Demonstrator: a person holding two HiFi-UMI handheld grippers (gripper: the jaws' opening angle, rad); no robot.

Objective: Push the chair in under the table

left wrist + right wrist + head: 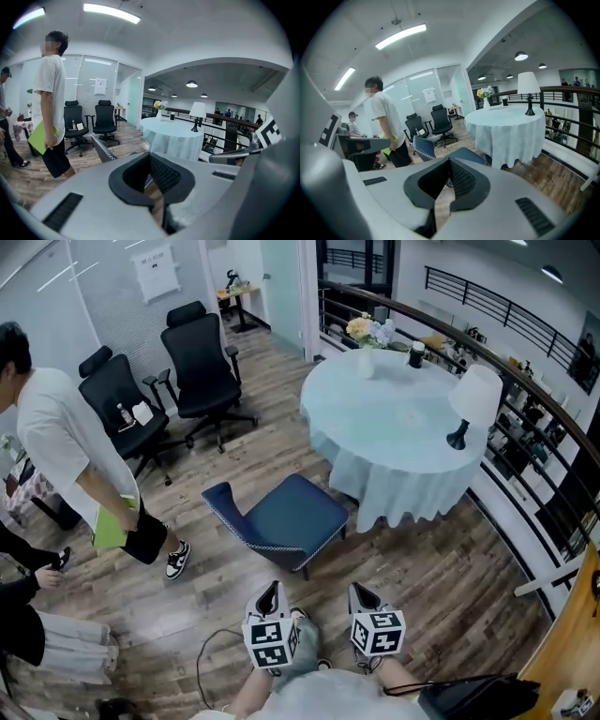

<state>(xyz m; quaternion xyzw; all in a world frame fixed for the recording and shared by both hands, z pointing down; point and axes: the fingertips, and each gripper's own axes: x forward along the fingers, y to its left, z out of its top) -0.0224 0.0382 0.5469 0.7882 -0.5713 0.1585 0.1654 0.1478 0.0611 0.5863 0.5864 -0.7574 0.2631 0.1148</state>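
Left gripper (pixel 270 591) and right gripper (pixel 362 593) hover low, jaws pressed together, empty — approach step. Blue chair (pixel 291 514) stands beside the round table (pixel 394 432), untucked — next, meet its backrest and push.

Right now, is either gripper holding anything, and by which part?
Nothing is held. The left gripper and right gripper are both shut and empty, short of the blue chair.

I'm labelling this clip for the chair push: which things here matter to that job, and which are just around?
Job: blue chair; round table; left gripper; right gripper.
Just around: black office chairs; lamp; flowers; standing person.
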